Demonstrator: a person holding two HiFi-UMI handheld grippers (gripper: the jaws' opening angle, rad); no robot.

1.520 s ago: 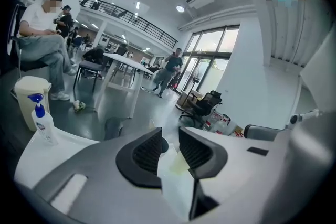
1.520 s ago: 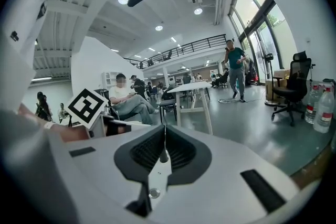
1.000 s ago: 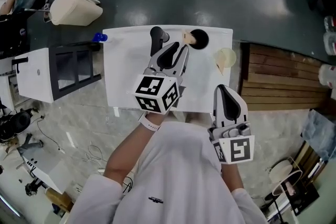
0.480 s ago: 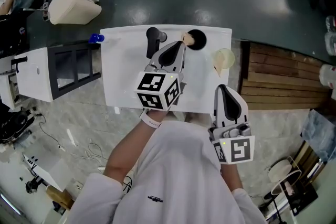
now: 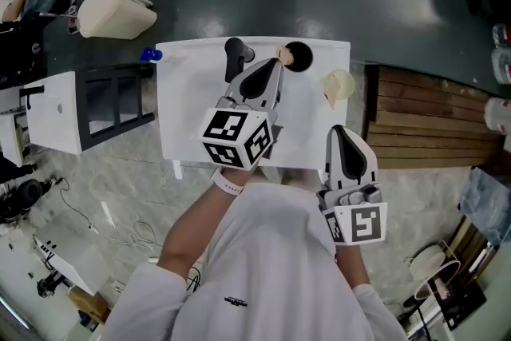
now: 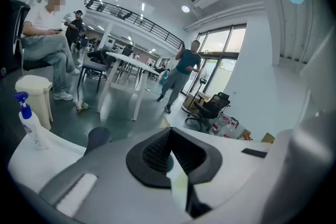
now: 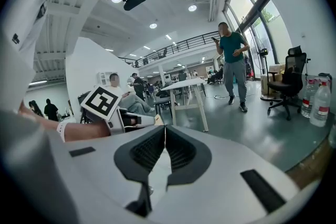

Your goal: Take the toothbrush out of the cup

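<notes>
Only the left gripper view shows the toothbrush (image 6: 177,186): a slim pale-green strip that seems pinched between the ribbed black pads of the left gripper (image 6: 170,134). In the head view that gripper's body covers it. The head view alone shows the tapered cream cup (image 5: 338,85), upright near the smooth white table's (image 5: 184,108) right edge, well apart. The right gripper (image 7: 165,127) is clenched on nothing, by the near right corner.
</notes>
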